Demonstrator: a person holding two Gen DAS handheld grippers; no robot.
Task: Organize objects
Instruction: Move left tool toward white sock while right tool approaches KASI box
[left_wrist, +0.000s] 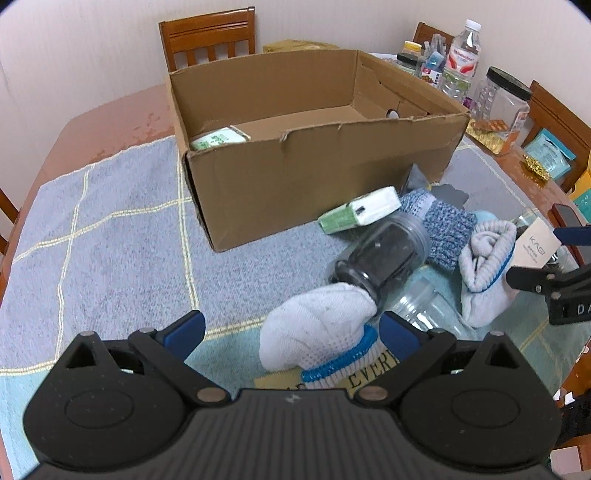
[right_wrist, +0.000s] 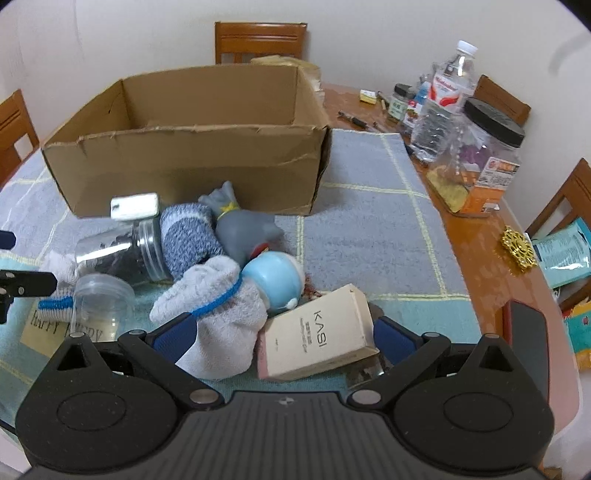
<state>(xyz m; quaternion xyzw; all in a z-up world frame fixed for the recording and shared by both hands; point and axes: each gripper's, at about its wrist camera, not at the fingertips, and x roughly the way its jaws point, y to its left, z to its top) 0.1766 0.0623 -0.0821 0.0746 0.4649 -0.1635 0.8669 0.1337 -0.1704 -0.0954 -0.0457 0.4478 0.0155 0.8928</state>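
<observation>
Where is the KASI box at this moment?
In the right wrist view the KASI box lies on the cloth between the open right gripper's fingers, against the white sock.

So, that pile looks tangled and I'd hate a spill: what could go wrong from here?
The dark-filled jar lies on its side against the white sock; pulling the sock with the left gripper may roll it. The green-white carton seems propped on the jar and could slide. The right gripper straddles both the KASI box and grey sock.
</observation>
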